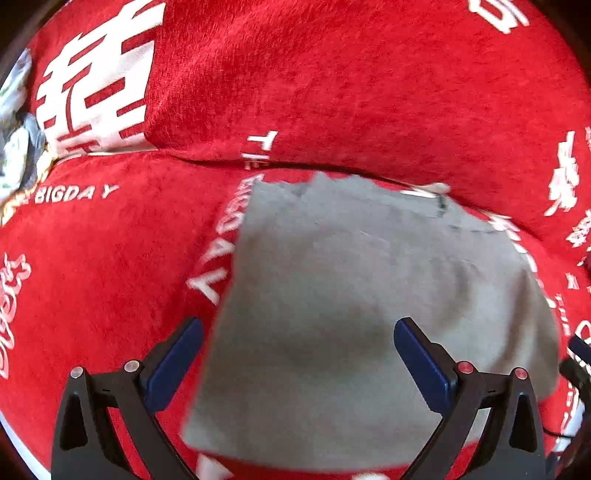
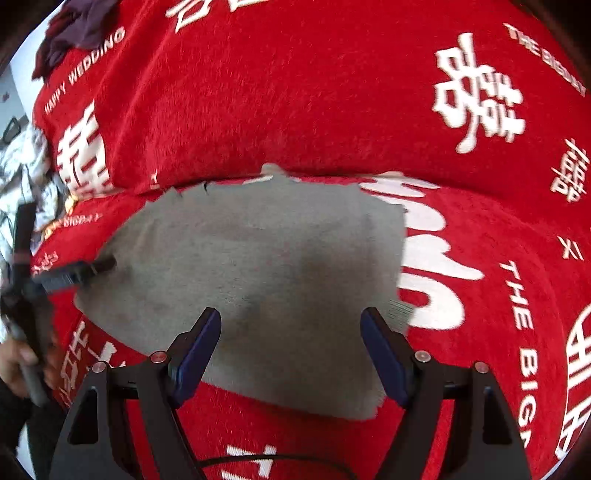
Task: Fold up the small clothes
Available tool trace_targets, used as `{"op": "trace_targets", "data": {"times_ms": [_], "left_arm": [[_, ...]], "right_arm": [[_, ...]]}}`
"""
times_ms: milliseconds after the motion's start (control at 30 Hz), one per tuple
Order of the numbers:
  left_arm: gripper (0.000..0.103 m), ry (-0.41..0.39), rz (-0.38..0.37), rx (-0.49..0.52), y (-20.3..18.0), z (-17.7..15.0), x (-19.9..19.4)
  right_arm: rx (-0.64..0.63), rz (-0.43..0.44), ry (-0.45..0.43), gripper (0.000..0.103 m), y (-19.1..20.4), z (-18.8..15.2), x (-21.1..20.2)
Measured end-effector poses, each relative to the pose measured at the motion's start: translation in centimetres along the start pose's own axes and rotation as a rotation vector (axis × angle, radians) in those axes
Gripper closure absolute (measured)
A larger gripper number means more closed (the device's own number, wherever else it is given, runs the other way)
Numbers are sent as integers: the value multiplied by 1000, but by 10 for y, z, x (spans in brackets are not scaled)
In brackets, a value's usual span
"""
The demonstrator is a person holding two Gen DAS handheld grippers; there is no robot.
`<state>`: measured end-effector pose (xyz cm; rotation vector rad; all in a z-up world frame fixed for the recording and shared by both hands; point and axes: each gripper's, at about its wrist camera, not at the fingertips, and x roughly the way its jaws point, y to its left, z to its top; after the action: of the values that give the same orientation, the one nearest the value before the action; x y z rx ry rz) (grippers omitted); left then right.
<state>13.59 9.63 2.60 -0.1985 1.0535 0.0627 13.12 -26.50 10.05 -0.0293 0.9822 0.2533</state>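
Red plush covers everything under us, a seat cushion (image 1: 92, 266) printed with white lettering, and a matching back cushion (image 1: 332, 81) rising behind it.

Nearest to us, our left gripper (image 1: 299, 365) tilts steeply down, its blue-padded fingers (image 1: 173, 365) spread wide, nothing pinched between them. One finger hangs over bare red fabric, the other over the grey garment (image 1: 369, 295). From the right wrist camera we see that same left gripper at the frame's left edge, a hand (image 2: 18, 362) wrapped round its handle, its dark fingertip just at the garment's left border; touching or not, we cannot tell.

Our right gripper (image 2: 291, 350) also points steeply down, jaws standing well apart and empty, hovering above the near part of the grey garment (image 2: 258, 258).

The garment lies flat as a rough rectangle in the middle of the seat. Its near edge runs diagonally beneath both grippers, the right edge sits against a big white printed character, and the far edge, ragged in the blur, reaches the crease where seat meets back cushion.

Open red cushion shows left of the garment and right of it.

Far off, at the top left, a dark purple bundle of cloth (image 2: 74, 29) rests on the back cushion's top.
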Motion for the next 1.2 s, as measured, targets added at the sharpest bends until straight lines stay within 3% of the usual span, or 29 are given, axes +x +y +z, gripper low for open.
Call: {"op": "trace_targets", "data": {"times_ms": [67, 167, 233, 267, 300, 333, 467, 567, 633, 700, 800, 867, 933, 1000, 1033, 1067, 1100, 1133, 1167, 1200], "left_arm": [[0, 66, -43, 36, -4, 16, 16], [0, 87, 20, 138, -21, 38, 37], [0, 135, -7, 117, -17, 54, 56], [5, 159, -51, 97, -16, 59, 63], [32, 184, -106, 82, -14, 64, 71], [46, 213, -118, 85, -15, 66, 78], [63, 219, -131, 124, -20, 71, 84], [84, 193, -138, 144, -20, 71, 78], [84, 169, -116, 131, -14, 73, 74], [84, 147, -61, 54, 2, 78, 73], [84, 151, -104, -113, 33, 82, 80], [84, 153, -83, -67, 27, 83, 79], [84, 105, -41, -1, 14, 85, 64], [80, 70, -72, 39, 2, 86, 51], [67, 69, -82, 55, -4, 87, 50], [13, 78, -64, 65, -7, 87, 53], [4, 88, -40, 70, -10, 88, 60], [4, 93, -41, 81, -14, 90, 69], [11, 119, -41, 100, -19, 91, 81], [37, 132, -24, 114, -21, 91, 89]], "right_arm": [[2, 11, 4, 22, 3, -1, 3], [1, 18, 1, 22, 3, -5, 3], [-9, 4, 4, 22, 2, -7, 4], [-10, -3, 5, 22, 0, -7, 4], [-6, -3, 3, 22, -2, -7, 3], [2, 2, -1, 22, -5, -7, 3], [28, 9, -8, 22, -15, -4, 3], [40, 15, -15, 22, -21, 2, 7], [50, 24, -24, 22, -24, 7, 10], [50, 19, -25, 22, -25, 13, 18], [29, -9, -2, 22, -27, 18, 39], [39, -28, 32, 22, -29, 17, 49], [33, -45, 21, 22, -25, 19, 46], [-6, -53, -23, 22, -15, 21, 36], [-37, -57, -44, 22, -9, 23, 32], [-69, -60, -55, 22, -2, 25, 30], [-89, -53, -51, 22, 4, 28, 33], [-95, -39, -36, 22, 8, 30, 38], [-91, -24, -20, 22, 9, 32, 44], [-82, -6, -1, 22, 10, 34, 52]]}}
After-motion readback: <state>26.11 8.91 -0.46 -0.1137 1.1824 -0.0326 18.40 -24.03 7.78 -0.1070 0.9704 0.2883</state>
